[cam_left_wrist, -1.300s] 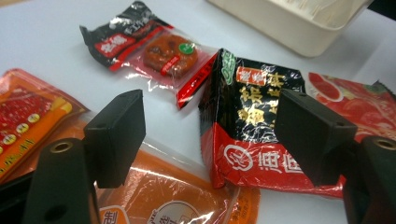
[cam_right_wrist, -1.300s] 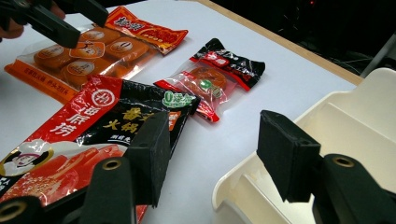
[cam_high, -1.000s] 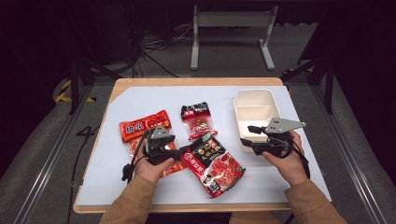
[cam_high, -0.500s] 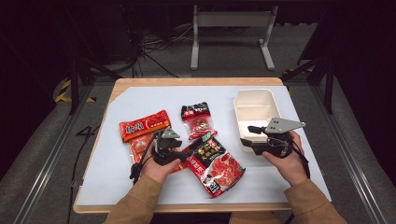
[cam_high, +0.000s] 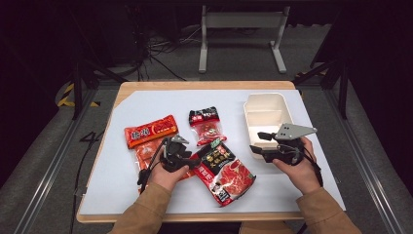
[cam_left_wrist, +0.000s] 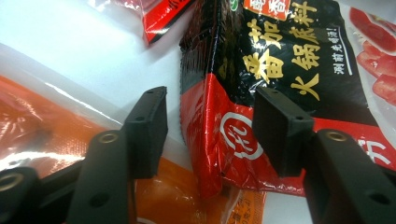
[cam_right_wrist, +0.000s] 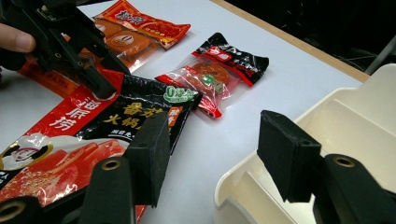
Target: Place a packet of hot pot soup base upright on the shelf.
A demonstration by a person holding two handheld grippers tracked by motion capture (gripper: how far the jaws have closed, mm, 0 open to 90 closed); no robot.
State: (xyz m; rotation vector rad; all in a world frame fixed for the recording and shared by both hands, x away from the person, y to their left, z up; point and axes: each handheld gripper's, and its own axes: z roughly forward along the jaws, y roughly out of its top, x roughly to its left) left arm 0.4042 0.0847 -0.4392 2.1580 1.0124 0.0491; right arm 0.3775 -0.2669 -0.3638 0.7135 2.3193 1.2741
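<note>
Since a second ago the left gripper [cam_high: 197, 161] slid right onto the hotpot pouch [cam_high: 225, 168] mid-table; its jaws have been closing around the pouch's edge, not pinching yet. Pouch reads "番茄火锅底料". Right gripper [cam_high: 258, 144] hangs open, empty, by the box [cam_high: 265, 105].

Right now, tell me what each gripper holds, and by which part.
Nothing is gripped yet. The left gripper, jaws just closing, straddles the hot pot pouch's corner edge, pads not pressing. The right gripper hangs open by the white tray.

Glossy plastic soup-base pouch [cam_left_wrist: 261, 93]; matt black gripper [cam_left_wrist: 210, 135].
</note>
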